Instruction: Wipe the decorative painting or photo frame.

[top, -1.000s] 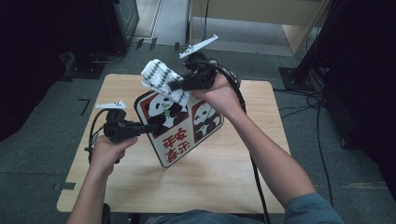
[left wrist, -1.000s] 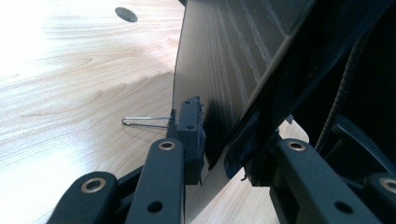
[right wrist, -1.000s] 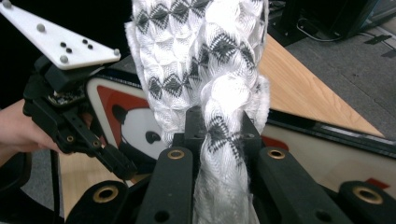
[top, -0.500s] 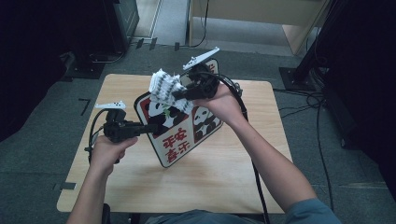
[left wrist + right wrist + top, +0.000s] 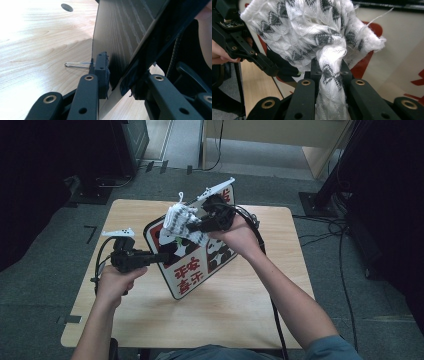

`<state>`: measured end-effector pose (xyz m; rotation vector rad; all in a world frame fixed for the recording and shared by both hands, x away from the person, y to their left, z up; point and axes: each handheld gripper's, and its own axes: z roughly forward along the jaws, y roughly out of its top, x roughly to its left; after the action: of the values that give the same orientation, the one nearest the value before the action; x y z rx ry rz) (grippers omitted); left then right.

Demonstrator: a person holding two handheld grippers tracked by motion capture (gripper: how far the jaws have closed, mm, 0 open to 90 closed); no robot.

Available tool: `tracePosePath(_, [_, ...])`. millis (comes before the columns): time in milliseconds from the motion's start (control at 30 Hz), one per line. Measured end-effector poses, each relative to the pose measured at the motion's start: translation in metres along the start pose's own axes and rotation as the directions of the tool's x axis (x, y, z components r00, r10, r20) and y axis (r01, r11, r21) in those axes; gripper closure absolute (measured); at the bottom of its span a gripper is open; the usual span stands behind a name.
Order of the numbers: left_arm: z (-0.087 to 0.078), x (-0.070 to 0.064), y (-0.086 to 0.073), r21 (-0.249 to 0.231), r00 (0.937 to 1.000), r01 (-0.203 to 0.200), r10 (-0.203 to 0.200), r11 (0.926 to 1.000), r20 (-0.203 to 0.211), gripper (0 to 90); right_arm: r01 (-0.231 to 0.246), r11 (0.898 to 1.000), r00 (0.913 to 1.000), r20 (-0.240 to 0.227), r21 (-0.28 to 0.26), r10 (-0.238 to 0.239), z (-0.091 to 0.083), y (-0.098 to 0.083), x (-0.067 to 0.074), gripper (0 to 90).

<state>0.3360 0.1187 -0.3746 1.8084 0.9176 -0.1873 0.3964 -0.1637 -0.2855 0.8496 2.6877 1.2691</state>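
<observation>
Above the worktop (image 5: 235,305), the tilted panda board (image 5: 195,265) carries red Chinese characters, not legible enough to read. Left gripper (image 5: 157,257) jaws clamp the board's left edge. Right gripper (image 5: 192,226) jaws pinch a white-grey knit cloth (image 5: 180,220) against the board's upper face.

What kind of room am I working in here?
Likely a lab or recording workspace: a small wooden table on grey carpet, loose cables across the floor, and dark equipment stands around it.
</observation>
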Motion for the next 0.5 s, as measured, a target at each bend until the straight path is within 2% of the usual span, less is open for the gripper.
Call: tracePosePath(500, [-0.001,0.001,0.000,0.002,1.0000,0.006,-0.006,1.0000,0.004,72.5,-0.025,0.999,0.9997,-0.002,0.028,0.025,0.010,-0.020,-0.005,80.9])
